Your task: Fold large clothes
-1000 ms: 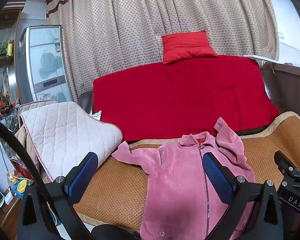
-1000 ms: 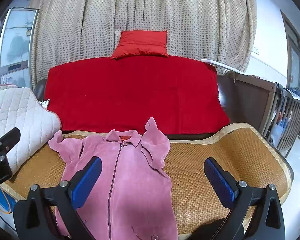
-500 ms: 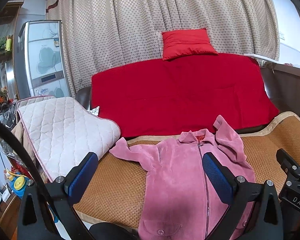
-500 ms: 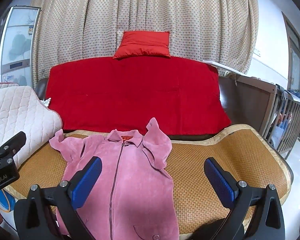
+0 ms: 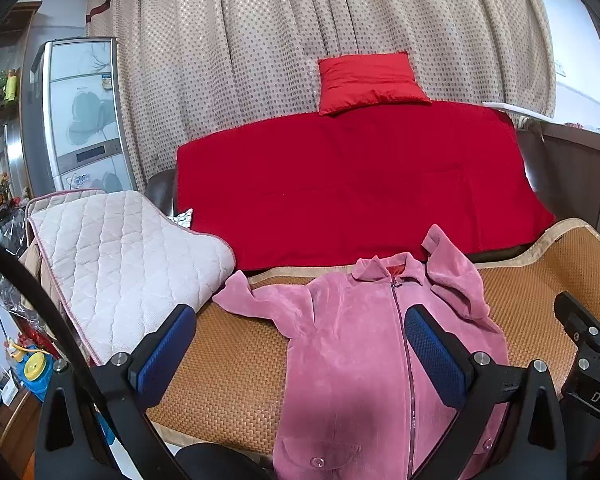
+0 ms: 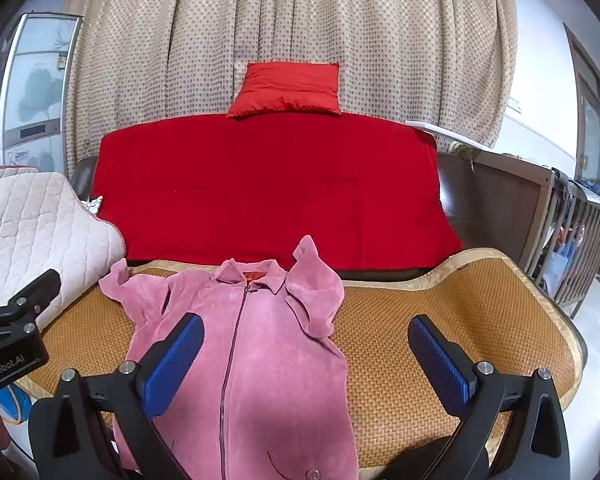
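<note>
both claws, left gripper and right gripper, stay wide and empty, drifting slightly; pink zip jacket untouched, folding not begun.

Pink jacket hem beyond both views' bottom edge

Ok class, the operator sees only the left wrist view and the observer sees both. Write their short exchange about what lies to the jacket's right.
Operator: Are the right gripper's fingers open?
Observer: Yes, the right gripper is open and empty, its fingers spread wide.
Operator: Where does the mat end on that side?
Observer: The woven mat runs on past the pink jacket to a rounded corner, with a wooden railed cot beyond it.
</note>
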### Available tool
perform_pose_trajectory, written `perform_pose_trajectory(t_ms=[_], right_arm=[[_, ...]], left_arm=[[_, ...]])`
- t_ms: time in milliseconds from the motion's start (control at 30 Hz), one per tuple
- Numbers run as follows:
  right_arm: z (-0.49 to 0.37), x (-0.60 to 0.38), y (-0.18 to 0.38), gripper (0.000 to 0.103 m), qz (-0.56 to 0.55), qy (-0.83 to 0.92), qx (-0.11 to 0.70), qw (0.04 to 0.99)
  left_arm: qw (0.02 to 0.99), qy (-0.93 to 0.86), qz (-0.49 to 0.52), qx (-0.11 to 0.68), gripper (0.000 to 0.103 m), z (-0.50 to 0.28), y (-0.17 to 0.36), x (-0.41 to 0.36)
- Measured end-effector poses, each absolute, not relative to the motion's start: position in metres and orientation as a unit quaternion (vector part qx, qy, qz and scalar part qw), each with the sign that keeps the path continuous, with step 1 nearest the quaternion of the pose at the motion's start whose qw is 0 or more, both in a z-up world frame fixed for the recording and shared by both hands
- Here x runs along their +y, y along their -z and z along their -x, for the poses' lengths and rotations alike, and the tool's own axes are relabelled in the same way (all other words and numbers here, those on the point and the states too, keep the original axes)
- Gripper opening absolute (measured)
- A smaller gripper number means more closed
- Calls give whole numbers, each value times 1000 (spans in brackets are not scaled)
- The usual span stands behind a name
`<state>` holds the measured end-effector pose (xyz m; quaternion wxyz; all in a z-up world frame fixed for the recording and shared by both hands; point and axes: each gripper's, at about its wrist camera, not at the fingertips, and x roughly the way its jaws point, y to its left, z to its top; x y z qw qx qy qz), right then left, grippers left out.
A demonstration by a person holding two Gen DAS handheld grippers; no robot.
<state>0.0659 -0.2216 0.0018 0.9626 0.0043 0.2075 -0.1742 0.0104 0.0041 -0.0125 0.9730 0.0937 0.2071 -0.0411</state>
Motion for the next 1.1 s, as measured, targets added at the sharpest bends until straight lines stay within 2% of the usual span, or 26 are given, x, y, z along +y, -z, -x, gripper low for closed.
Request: perform_pose_trajectory(t_ms=[1100], right_arm=[[-70,-213,0,103,4,165,212,963]], left_arm=[[976,22,-90,196,103,-10,13,12]])
